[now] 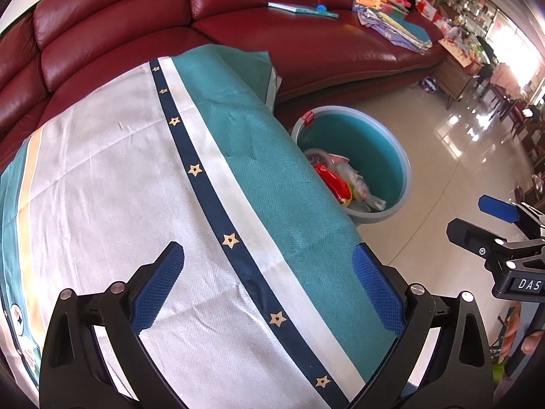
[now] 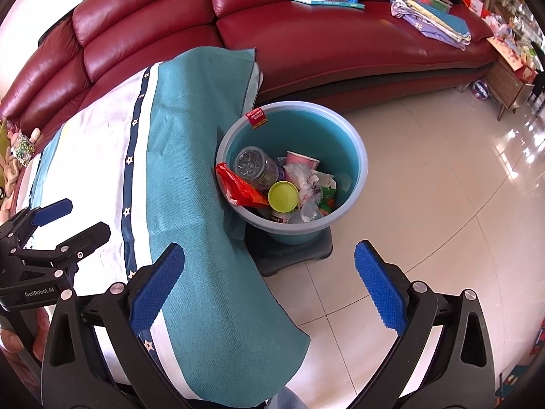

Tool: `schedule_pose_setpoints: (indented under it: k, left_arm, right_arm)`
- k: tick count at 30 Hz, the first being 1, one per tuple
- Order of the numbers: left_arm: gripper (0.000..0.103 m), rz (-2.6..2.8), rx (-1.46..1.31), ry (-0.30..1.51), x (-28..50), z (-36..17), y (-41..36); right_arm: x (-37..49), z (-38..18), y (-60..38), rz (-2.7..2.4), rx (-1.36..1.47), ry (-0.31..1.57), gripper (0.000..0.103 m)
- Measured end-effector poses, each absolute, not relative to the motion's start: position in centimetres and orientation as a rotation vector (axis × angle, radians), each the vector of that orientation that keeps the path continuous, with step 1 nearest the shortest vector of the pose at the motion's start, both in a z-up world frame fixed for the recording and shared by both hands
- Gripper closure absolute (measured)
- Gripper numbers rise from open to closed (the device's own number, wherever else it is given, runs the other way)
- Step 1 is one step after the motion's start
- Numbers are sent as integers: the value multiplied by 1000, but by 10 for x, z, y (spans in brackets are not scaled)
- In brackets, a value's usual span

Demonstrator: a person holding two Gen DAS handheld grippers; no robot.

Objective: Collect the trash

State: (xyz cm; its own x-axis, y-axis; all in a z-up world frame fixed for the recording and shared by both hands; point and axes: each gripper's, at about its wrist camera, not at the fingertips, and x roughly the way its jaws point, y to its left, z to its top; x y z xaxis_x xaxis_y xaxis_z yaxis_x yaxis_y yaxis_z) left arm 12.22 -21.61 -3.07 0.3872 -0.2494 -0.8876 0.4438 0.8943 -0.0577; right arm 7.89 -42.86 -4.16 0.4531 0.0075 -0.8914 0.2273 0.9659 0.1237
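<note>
A blue plastic bin (image 2: 354,143) stands on the floor beside a cloth-covered table (image 2: 184,156). It holds trash: a red wrapper (image 2: 238,184), a clear jar (image 2: 253,167), a yellow-green lid (image 2: 283,197), a pink cup (image 2: 301,161) and crumpled plastic. The bin also shows in the left wrist view (image 1: 374,136), partly hidden by the table. My left gripper (image 1: 269,286) is open and empty above the tablecloth (image 1: 119,177). My right gripper (image 2: 269,286) is open and empty, over the table's edge and the floor in front of the bin. Each gripper shows in the other's view, the right (image 1: 490,218) and the left (image 2: 68,220).
A dark red leather sofa (image 2: 306,44) curves behind the table and bin, with a book (image 2: 327,1) and a pile of papers and cloths (image 2: 429,6) on it. A dark mat (image 2: 293,255) lies under the bin. Shiny tile floor (image 2: 442,204) spreads to the right; a wooden cabinet (image 2: 511,81) stands far right.
</note>
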Motion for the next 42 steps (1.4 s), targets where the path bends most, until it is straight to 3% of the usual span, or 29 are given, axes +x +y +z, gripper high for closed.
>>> schedule_pose_setpoints:
  k: [42]
  left_arm:
    - [4,-448,198,1043,120,-27,-207]
  right_arm:
    - [86,-43,-428,-159,247,1119,7]
